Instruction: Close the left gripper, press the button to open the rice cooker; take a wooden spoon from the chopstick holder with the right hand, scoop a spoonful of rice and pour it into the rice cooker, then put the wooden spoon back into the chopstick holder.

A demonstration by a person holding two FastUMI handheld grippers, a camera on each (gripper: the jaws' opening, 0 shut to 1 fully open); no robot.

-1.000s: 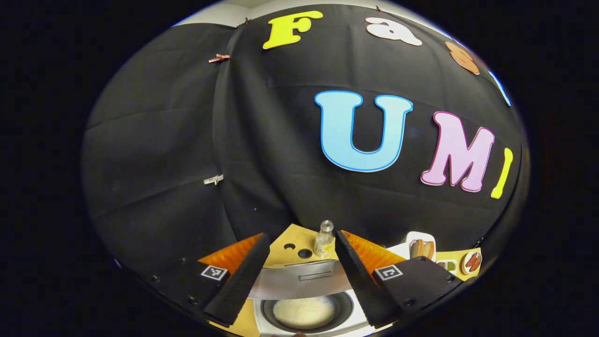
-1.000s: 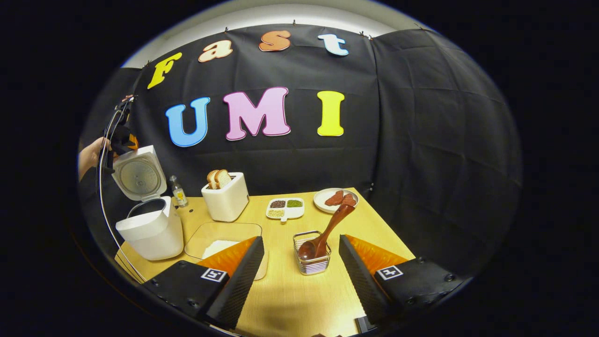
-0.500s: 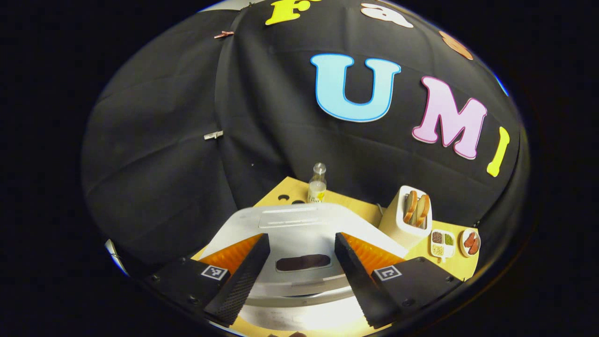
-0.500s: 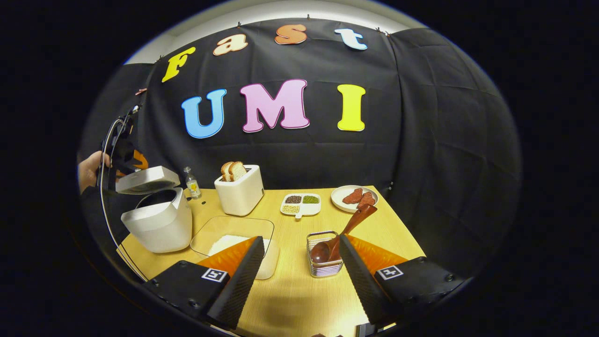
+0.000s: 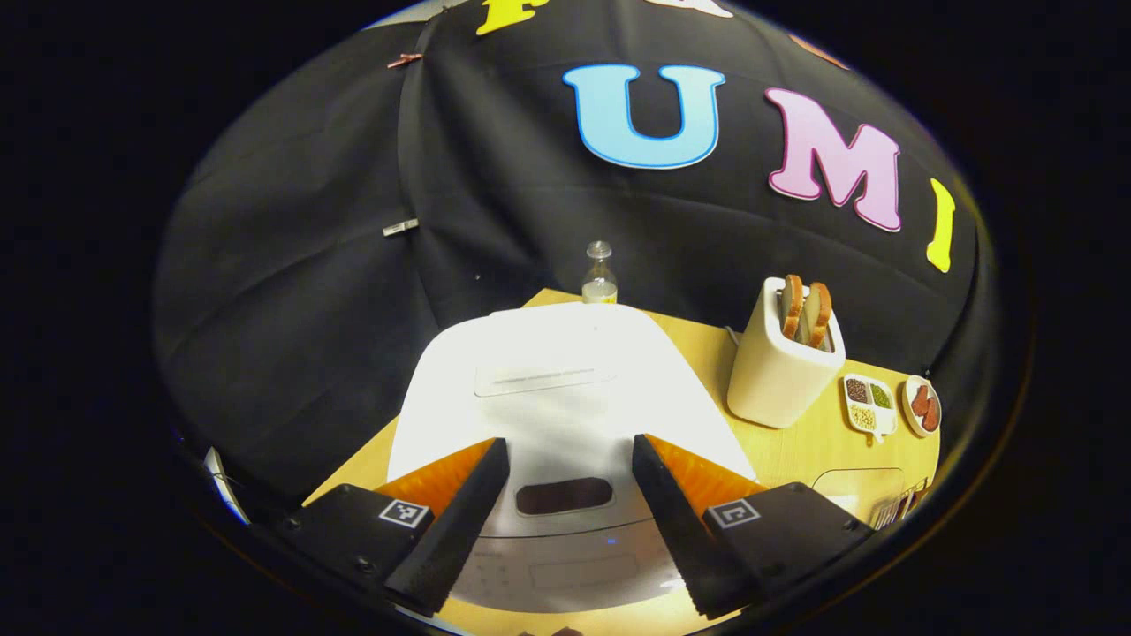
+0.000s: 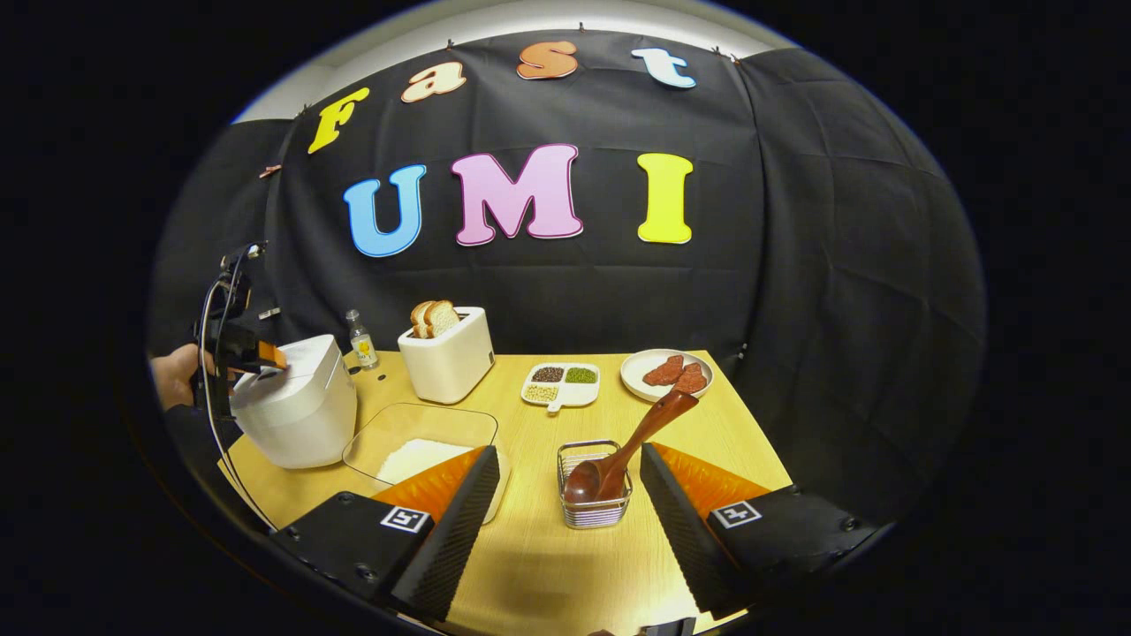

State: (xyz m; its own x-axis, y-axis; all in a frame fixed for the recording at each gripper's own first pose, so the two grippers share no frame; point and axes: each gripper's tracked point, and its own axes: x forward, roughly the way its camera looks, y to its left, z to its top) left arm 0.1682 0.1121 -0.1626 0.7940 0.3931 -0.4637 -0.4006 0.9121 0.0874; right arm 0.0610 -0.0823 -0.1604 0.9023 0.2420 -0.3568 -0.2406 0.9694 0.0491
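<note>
Between my left gripper's point(image 5: 565, 521) parted fingers: rice cooker point(image 5: 565, 415), lid down, nothing clamped. Ahead right of it: toaster point(image 5: 785, 367). Between my right gripper's point(image 6: 565, 521) spread fingers, just ahead: chopstick holder point(image 6: 594, 503) with wooden spoon point(image 6: 623, 450) leaning inside. Beside its left finger: rice tray point(image 6: 415, 437). Far left: cooker.
</note>
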